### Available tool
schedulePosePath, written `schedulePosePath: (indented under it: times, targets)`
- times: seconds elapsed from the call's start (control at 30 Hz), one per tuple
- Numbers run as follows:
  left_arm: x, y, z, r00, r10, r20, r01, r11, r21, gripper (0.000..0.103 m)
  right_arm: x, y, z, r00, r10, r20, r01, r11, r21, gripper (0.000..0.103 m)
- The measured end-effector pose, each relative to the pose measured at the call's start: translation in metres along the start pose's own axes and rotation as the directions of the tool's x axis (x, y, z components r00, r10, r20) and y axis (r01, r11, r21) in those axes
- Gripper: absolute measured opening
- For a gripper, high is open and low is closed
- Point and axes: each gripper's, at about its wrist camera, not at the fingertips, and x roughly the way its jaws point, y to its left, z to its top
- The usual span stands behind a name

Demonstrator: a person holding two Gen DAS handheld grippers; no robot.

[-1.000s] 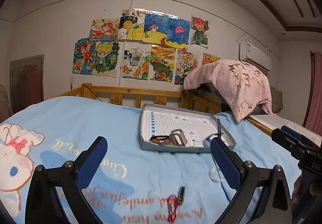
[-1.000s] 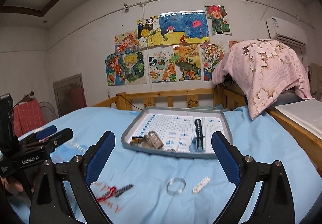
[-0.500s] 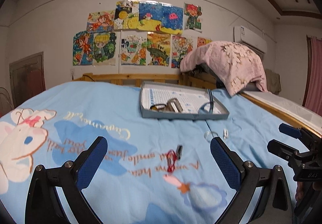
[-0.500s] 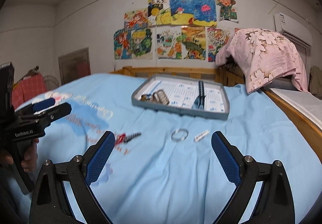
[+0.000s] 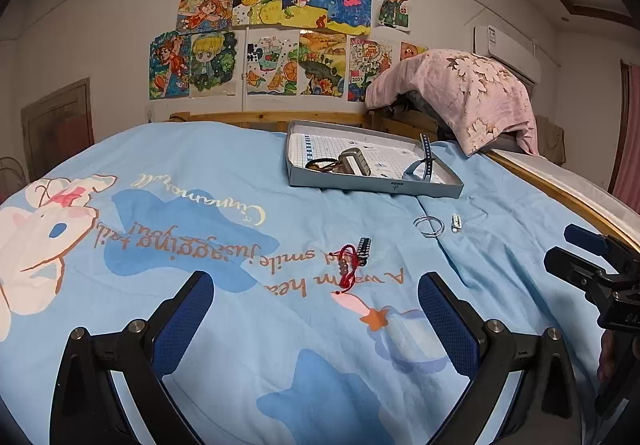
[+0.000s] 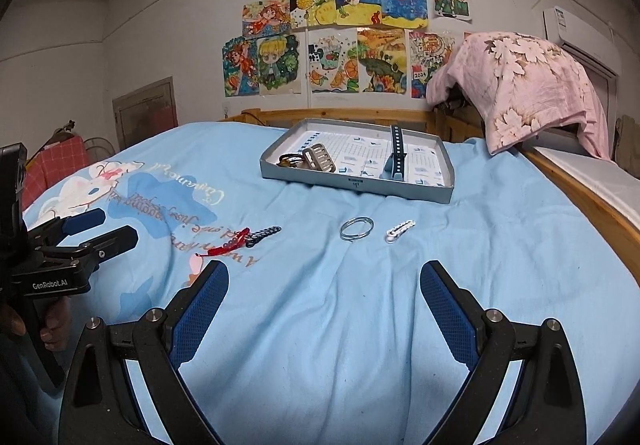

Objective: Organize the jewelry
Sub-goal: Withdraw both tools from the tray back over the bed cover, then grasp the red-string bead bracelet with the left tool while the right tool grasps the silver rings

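Note:
A grey tray (image 5: 352, 184) (image 6: 352, 183) sits far back on the blue bedsheet, holding a metal clasp (image 6: 319, 159), a dark ring item (image 5: 318, 164) and a blue watch strap (image 6: 396, 153). On the sheet in front lie a red string bracelet (image 5: 347, 269) (image 6: 228, 245), a dark beaded piece (image 5: 364, 246) (image 6: 262, 236), a silver bangle (image 5: 429, 226) (image 6: 357, 228) and a white clip (image 5: 456, 223) (image 6: 399, 230). My left gripper (image 5: 316, 309) and right gripper (image 6: 324, 301) are both open and empty, held back above the near sheet.
The wooden bed rail (image 6: 580, 189) runs along the right edge. A pink floral cloth (image 6: 520, 85) drapes over things at the back right. Drawings (image 6: 340, 33) cover the far wall. The other gripper shows at the side of each view (image 5: 592, 277) (image 6: 72, 257).
Both grippers have pulled back and risen away from the tray; the tray and loose jewelry now look farther off. Nothing was picked up or moved.

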Motion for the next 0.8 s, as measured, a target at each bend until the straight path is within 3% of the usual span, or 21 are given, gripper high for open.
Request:
schedulePosePath:
  times: [0.27,0.6,0.8]
  targets:
    - [0.012,0.0,0.003,1.0,0.001,-0.03,-0.001,1.0,-0.003,0.103,0.008,0.002,0.004,1.0,0.002,0.007,-0.002,1.0,-0.001,0.094]
    - [0.05,0.005,0.017,0.994,-0.003,-0.108,0.0,1.0,-0.028,0.103,0.027,-0.01,0.029,0.997,-0.024,0.075,0.024,1.0,-0.005,0.094]
    - [0.063,0.002,0.023,0.995,-0.001,-0.102,-0.003,0.999,-0.033,0.103,0.047,-0.015,0.045,0.997,-0.013,0.074,0.015,0.999,-0.031,0.094]
